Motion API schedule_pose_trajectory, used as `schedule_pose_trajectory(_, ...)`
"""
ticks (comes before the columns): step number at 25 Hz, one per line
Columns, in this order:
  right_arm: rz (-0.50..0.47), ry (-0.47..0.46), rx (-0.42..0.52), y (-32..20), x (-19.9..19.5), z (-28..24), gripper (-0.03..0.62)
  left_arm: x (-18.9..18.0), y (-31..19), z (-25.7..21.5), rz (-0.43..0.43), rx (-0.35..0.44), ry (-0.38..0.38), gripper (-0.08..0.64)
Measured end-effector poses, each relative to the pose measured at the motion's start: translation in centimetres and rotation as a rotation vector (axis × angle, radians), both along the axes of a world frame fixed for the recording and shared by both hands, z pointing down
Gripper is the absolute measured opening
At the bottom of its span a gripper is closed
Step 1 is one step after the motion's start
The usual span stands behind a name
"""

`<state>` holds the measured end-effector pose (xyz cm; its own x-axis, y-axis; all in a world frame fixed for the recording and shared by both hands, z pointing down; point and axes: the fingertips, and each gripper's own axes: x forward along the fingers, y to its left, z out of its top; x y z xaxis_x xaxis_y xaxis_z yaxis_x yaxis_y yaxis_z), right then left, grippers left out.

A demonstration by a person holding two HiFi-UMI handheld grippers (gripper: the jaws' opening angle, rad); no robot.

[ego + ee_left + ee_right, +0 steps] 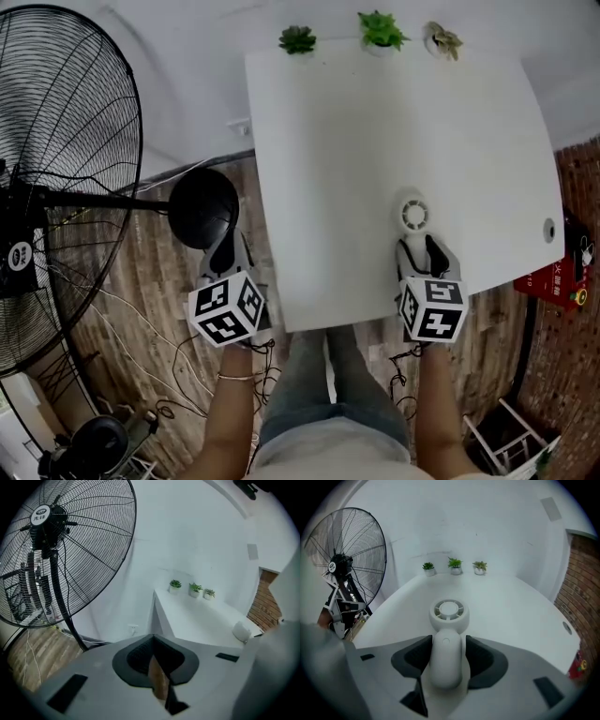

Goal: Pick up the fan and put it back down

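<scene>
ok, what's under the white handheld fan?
Only the white table. The fan appears to lie flat on it, its handle between the right gripper's jaws. Whether the handle's underside touches the tabletop cannot be seen: the fan itself and the gripper cover it.

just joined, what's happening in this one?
A person works two handheld grippers. The right gripper is closed on the handle of a small white handheld fan lying near the front edge of the white table. The left gripper is shut and empty, off the table's left side, near a big pedestal fan.
</scene>
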<state>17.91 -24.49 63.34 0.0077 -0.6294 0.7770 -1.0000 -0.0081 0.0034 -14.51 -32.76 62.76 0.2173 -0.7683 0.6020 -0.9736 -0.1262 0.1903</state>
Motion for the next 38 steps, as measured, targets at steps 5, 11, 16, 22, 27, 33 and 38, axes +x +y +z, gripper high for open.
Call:
schedule_pose_trajectory(5, -0.006, -0.003, 0.018, -0.1, -0.1, -0.7, 0.229, 0.1, -0.1, -0.8, 0.001, 0.01, 0.002, 0.011)
schedule_pose_trajectory(11, -0.007, -0.009, 0.063, -0.8, 0.0, -2.9, 0.229, 0.4, -0.9, -2.9, 0.003, 0.04, 0.012, 0.011)
schedule_pose_trajectory(16, 0.031, -0.018, 0.141, -1.3, 1.2, -6.4, 0.218, 1.6, -1.8, -6.5, 0.023, 0.099, 0.037, 0.012)
schedule_pose_trajectory(22, 0.087, -0.024, 0.282, -2.0, 3.7, -12.5, 0.199, 3.9, -2.5, -11.5, 0.058, 0.175, 0.075, 0.011)
schedule_pose_trajectory(27, 0.152, -0.014, 0.433, -2.4, 6.1, -18.7, 0.099, 6.5, -3.6, -16.9, 0.104, 0.27, 0.128, 0.011)
schedule_pose_trajectory(33, 0.227, 0.024, 0.628, -1.9, 9.2, -25.9, 0.002, 10.0, -5.0, -23.5, 0.184, 0.409, 0.186, 0.011)
schedule_pose_trajectory(38, 0.29, 0.058, 0.725, 0.5, 11.8, -29.5, 0.002, 11.4, -5.5, -28.2, 0.224, 0.506, 0.225, 0.011)
